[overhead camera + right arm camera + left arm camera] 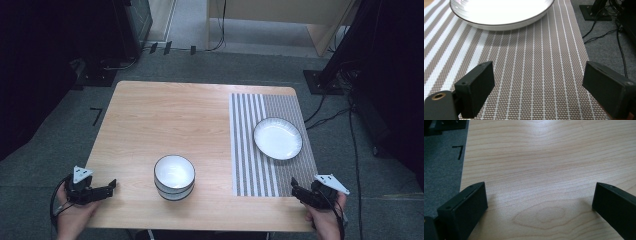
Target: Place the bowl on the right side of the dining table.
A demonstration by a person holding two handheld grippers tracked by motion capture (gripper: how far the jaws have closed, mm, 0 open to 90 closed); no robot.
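Wood surface: bare under your left gripper, jaws wide apart, empty.
Right gripper: spread, empty, parked over striped mat.
Stacked bowls: near edge, centred, within your reach.
Plate: farther, on mat.

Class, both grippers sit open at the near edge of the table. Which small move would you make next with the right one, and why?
Probably ease the right gripper forward over the striped placemat toward the white plate. Its jaws stand wide apart with nothing between them, and the plate lies straight ahead in the right gripper view, closer than the stacked bowls.
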